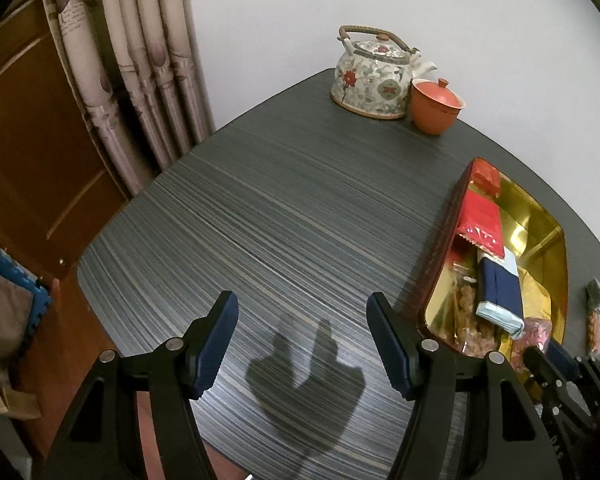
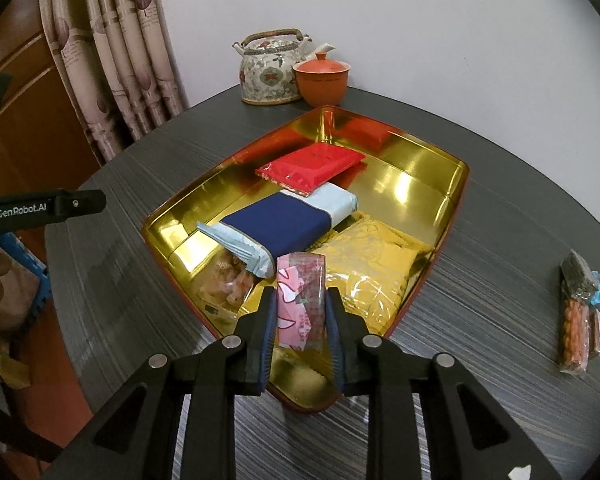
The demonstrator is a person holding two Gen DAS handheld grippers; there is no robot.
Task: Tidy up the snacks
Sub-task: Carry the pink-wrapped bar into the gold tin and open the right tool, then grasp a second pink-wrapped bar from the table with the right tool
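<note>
Meanwhile, right gripper (image 2: 301, 312) fingers pinch a pink packet (image 2: 300, 300) above the tin's (image 2: 452, 216) near edge; left gripper (image 1: 302, 344) fingers spread over bare bench (image 1: 280, 220), frame centre.

Dark striped bench (image 1: 300, 220) against a plain white wall (image 1: 420, 8)

Patterned curtain (image 1: 140, 60) hangs at upper left beside a brown wooden door (image 1: 28, 160); a floral teapot (image 1: 374, 76) and orange lidded cup (image 1: 436, 106) stand at the bench's far edge.

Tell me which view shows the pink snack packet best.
The right wrist view: the pink snack packet stands clamped between the right gripper fingers over the gold tin. The left wrist view catches only a small part behind the gripper.
</note>
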